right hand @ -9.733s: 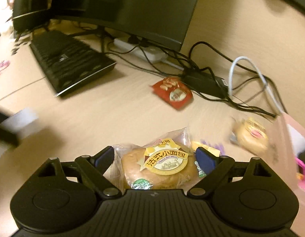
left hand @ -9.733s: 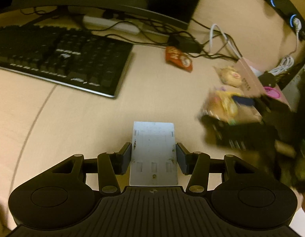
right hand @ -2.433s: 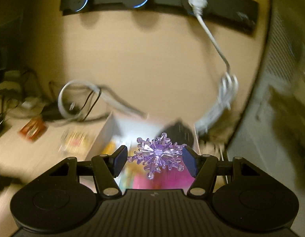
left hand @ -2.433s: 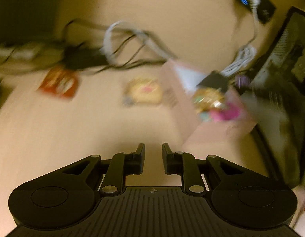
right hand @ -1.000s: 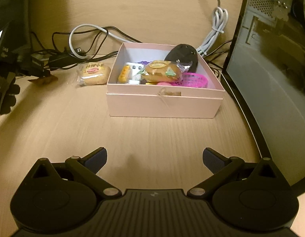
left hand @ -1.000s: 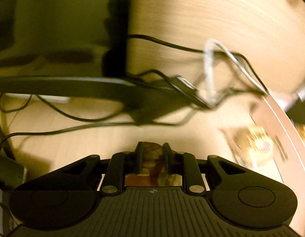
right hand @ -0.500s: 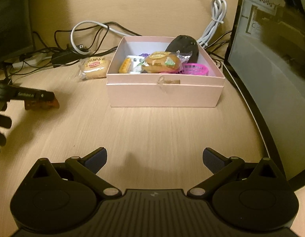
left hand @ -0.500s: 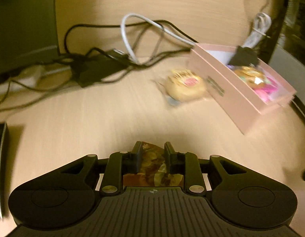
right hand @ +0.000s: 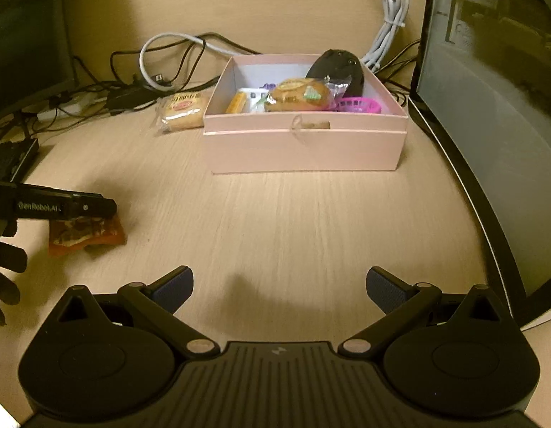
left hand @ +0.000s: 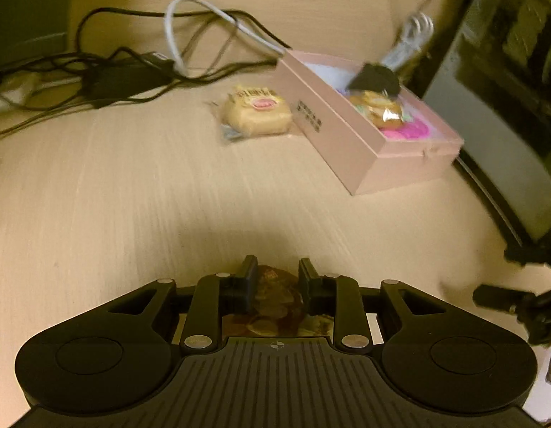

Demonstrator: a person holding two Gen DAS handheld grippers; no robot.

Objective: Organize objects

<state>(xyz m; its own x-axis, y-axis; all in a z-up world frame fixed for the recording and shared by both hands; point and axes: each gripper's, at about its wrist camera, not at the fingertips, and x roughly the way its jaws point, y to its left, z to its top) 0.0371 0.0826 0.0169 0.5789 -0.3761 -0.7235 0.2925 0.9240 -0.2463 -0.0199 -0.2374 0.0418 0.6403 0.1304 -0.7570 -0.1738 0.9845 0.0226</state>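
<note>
Wooden desk (right hand: 293, 221): left gripper (left hand: 277, 274) pinches the red snack packet (right hand: 85, 233); right gripper (right hand: 279, 285) hangs wide open facing the pink box (right hand: 304, 142)

Dim warm light, fisheye warp, seemingly motion-blurred.

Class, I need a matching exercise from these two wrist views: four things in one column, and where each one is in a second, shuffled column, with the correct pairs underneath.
Things
1. red snack packet
2. wrapped cake
3. pink basket
4. right gripper

Places or states
A. lying on the desk just outside the pink box's left wall
B. jaws wide apart, nothing between them
C. clamped in the left gripper, over the desk
D. inside the box, at its right front corner

Pairs: 1-C, 2-A, 3-D, 4-B
</note>
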